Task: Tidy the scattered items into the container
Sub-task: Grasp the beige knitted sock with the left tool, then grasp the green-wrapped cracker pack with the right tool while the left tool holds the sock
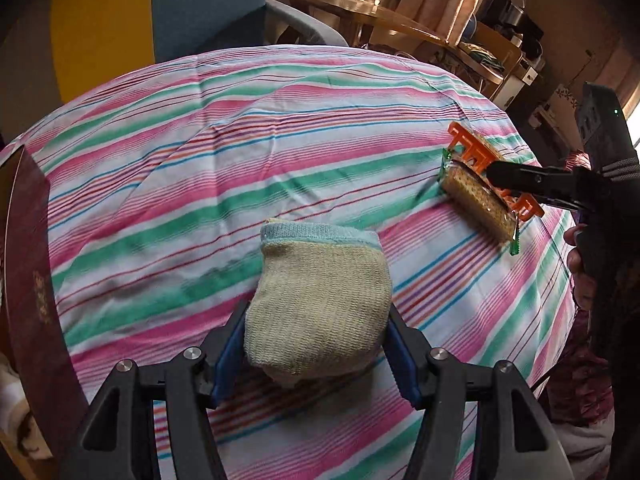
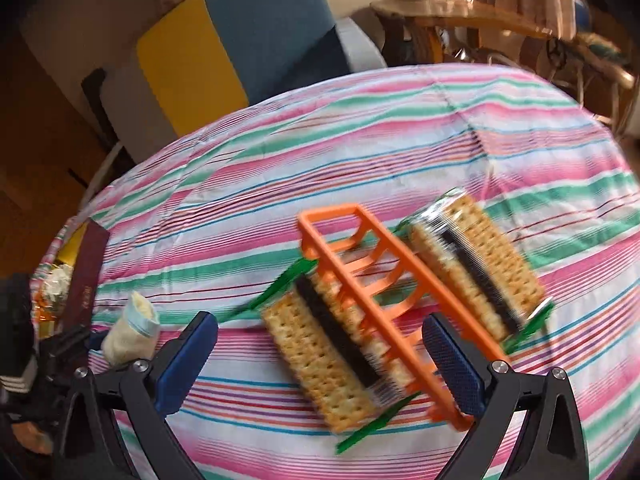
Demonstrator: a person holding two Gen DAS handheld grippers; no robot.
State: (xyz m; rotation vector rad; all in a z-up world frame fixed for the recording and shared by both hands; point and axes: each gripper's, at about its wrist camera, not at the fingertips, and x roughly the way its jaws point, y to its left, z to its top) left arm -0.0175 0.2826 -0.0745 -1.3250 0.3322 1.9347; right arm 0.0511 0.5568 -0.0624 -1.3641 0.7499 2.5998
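The soft, light knit sock (image 1: pixel 320 304) is gripped mid-body by the left tool (image 1: pixel 316 354), so it'll squash easily. The right tool (image 2: pixel 320 364) is held wide open over the orange rack (image 2: pixel 376 300); it's blurry, probably nothing gripped.

No legible text, brand or number in either view. The dark red box (image 1: pixel 30 264) at the left edge of the left-wrist view carries a small gold mark, also seen at left in the right-wrist view, too blurred to read.

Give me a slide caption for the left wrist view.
Left tongs grip a rolled sock above the striped tablecloth.
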